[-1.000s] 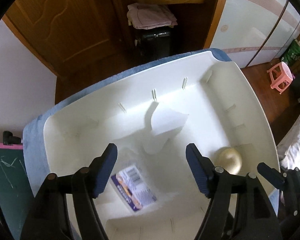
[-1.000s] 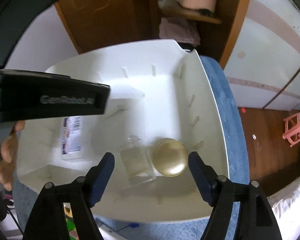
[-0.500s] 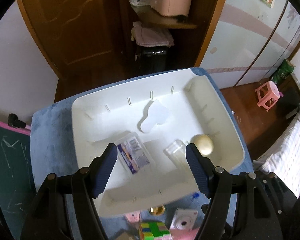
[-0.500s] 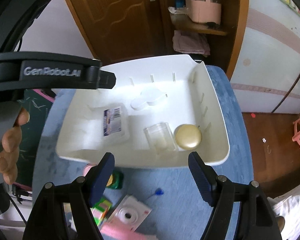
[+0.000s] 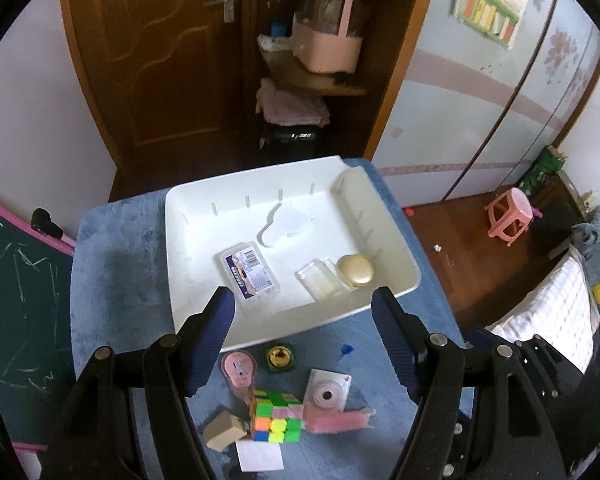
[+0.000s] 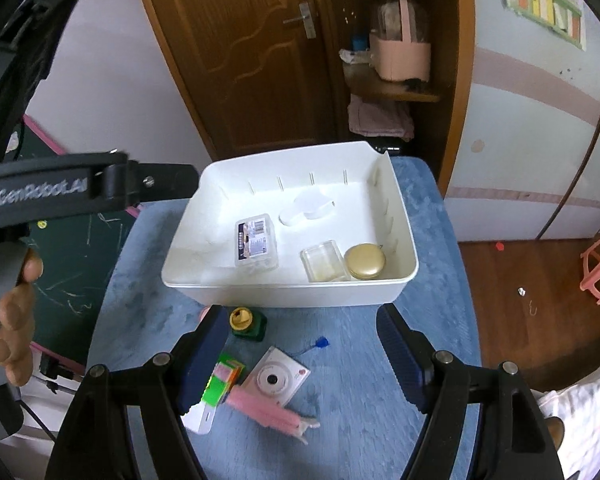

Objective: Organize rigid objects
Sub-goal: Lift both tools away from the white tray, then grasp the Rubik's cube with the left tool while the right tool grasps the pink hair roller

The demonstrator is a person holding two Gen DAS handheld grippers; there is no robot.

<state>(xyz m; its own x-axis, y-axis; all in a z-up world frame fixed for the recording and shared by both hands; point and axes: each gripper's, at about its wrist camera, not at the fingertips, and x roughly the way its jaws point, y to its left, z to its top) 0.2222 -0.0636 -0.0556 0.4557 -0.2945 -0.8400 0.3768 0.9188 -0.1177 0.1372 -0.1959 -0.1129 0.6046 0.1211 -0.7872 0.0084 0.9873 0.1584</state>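
Right wrist view, glossy white rectangular bin (image 6: 384,292), fuzzy blue mat (image 6: 364,364)

jar (image 6: 348,261) in bin (image 6: 404,236); camera (image 6: 276,378) before bin

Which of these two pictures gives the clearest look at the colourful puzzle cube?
The left wrist view: the puzzle cube lies in the open on the blue cloth, its coloured squares plain. In the right wrist view the right gripper's finger covers most of the cube, leaving only a green and pink edge.
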